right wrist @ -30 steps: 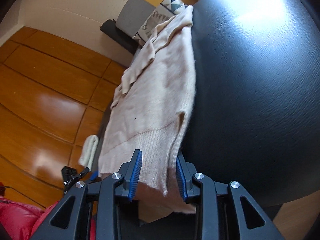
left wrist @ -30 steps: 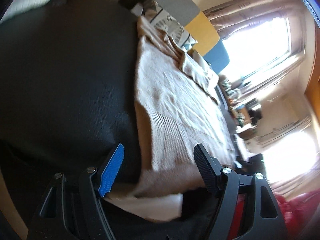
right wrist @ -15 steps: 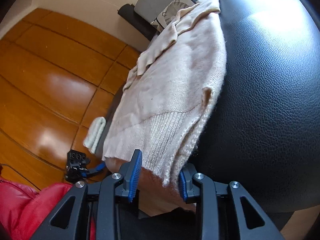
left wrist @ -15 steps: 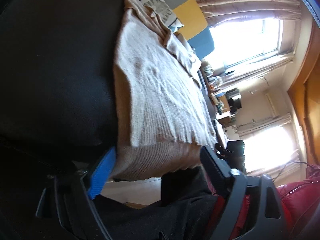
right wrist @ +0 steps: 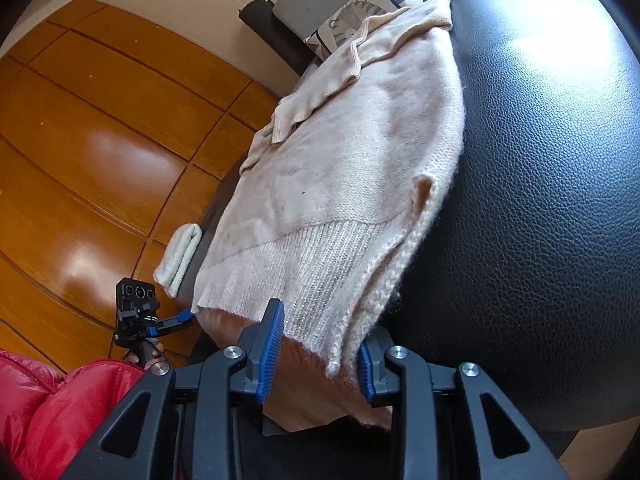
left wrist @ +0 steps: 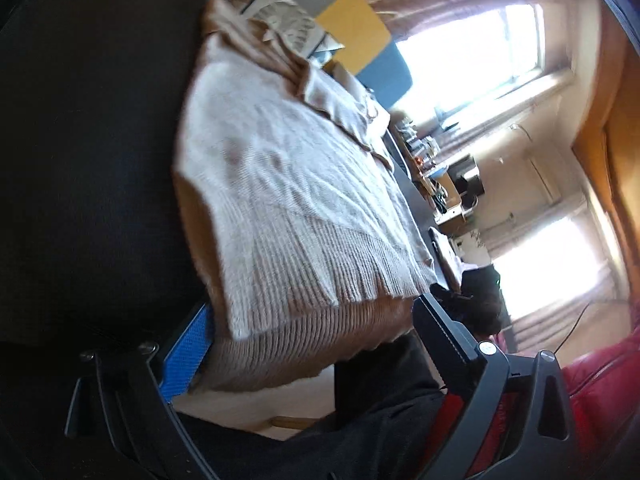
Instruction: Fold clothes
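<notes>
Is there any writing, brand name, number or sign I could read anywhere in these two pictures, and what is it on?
None: no readable text in either view.
Sweater: plain knit, no label showing.
Patterned cushion: a printed picture and shapes, no words.
Small black camera: any markings are too small to read.

Cream sweater [right wrist: 344, 184]: bottom hem hung over the near edge of the black leather surface [right wrist: 540, 200]; its underside and lowest fold were hidden behind the right gripper [right wrist: 316, 354]. Whether the blue pads pressed the ribbed hem could not be told.

Same sweater [left wrist: 296, 200], left wrist view: motion-blurred, knit detail smeared; the hem's left corner was covered by a blue pad.

Left gripper [left wrist: 316, 344]: jaws, just opened wider, stood apart; its base was cut by the lower edge.

Clutter [left wrist: 424, 152] beyond the far edge: too small to identify.

Windows [left wrist: 472, 52]: overexposed.

Patterned cushion [right wrist: 360, 12]: partly hidden behind the collar.
</notes>
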